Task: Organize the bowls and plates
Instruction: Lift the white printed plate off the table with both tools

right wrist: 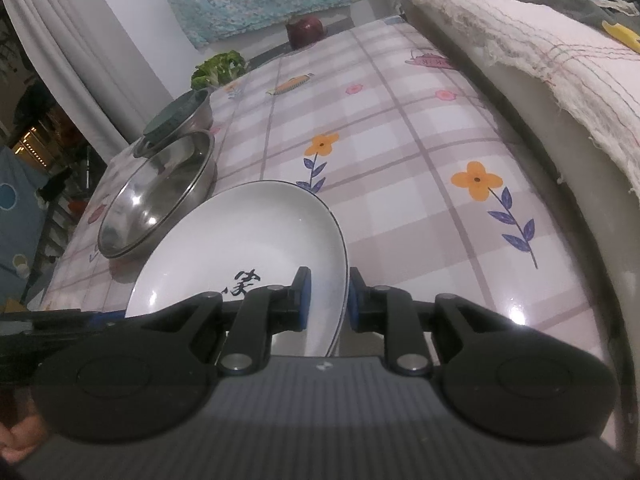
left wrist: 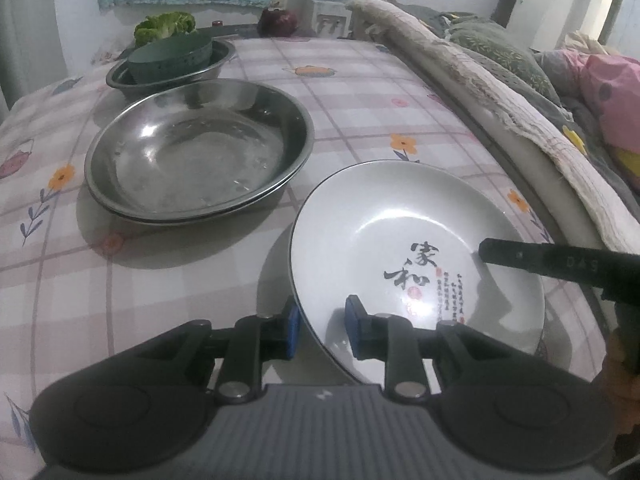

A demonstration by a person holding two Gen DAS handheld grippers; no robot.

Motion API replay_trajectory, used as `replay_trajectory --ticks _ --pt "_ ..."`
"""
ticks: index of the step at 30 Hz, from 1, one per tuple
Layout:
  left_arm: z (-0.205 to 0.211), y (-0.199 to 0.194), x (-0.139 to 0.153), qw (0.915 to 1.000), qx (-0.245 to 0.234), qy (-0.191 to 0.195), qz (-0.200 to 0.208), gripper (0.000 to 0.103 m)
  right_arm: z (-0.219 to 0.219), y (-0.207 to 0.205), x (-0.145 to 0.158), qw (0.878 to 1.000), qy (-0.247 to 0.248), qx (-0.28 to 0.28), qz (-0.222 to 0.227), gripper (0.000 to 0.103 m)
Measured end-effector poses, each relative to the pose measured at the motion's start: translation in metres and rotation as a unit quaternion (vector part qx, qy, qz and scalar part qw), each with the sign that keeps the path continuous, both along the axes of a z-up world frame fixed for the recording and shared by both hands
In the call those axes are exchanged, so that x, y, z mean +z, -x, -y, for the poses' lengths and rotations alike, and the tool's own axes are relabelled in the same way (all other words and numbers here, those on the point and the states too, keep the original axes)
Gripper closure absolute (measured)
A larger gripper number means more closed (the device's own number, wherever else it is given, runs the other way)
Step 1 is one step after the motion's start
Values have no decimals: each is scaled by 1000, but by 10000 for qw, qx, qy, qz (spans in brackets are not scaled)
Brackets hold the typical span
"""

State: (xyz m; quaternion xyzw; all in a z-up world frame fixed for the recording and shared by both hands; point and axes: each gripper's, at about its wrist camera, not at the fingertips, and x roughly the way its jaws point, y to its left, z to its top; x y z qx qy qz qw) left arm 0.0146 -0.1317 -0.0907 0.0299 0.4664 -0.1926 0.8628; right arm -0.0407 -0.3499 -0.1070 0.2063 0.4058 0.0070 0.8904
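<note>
A white plate (left wrist: 380, 220) with black calligraphy lies on the checked tablecloth (left wrist: 360, 80). My left gripper (left wrist: 322, 326) straddles its near left rim, with one blue pad outside and one over the inside. There is visible room on both sides, so it is open. My right gripper (right wrist: 328, 300) straddles the right rim of the white plate (right wrist: 248, 240), jaws slightly apart and not clamping. One of its fingers (left wrist: 520, 258) reaches over the plate from the right. Two stacked steel basins (left wrist: 192, 152) sit to the left of the plate.
At the back left a steel bowl (left wrist: 120, 76) holds a green colander (left wrist: 172, 56), with lettuce (left wrist: 164, 24) behind it. A red onion (left wrist: 278, 20) sits at the table's far edge. A padded edge draped with frayed cloth (left wrist: 480, 92) runs along the right side.
</note>
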Motion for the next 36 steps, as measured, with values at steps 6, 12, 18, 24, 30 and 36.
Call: replay_trajectory --ticks 6,12,18,24,30,36 --pt "3 -5 -2 10000 28 -2 33 72 -2 5 0 10000 52 24 8 85" --pt "3 -7 -3 9999 129 63 37 74 -5 5 0 9999 147 54 31 84" --pt "-6 -9 0 9995 295 85 -30 75 -9 1 3 9997 167 137 73 84" --pt "-10 -8 -1 9993 357 83 -31 75 -18 -13 7 9989 352 257 164 84" --pt "-6 -7 0 9995 312 -1 40 77 -14 -19 0 9993 301 182 100 84" --pt "-5 -9 -1 9994 341 -21 70 77 -13 -15 -1 9994 266 177 109 85"
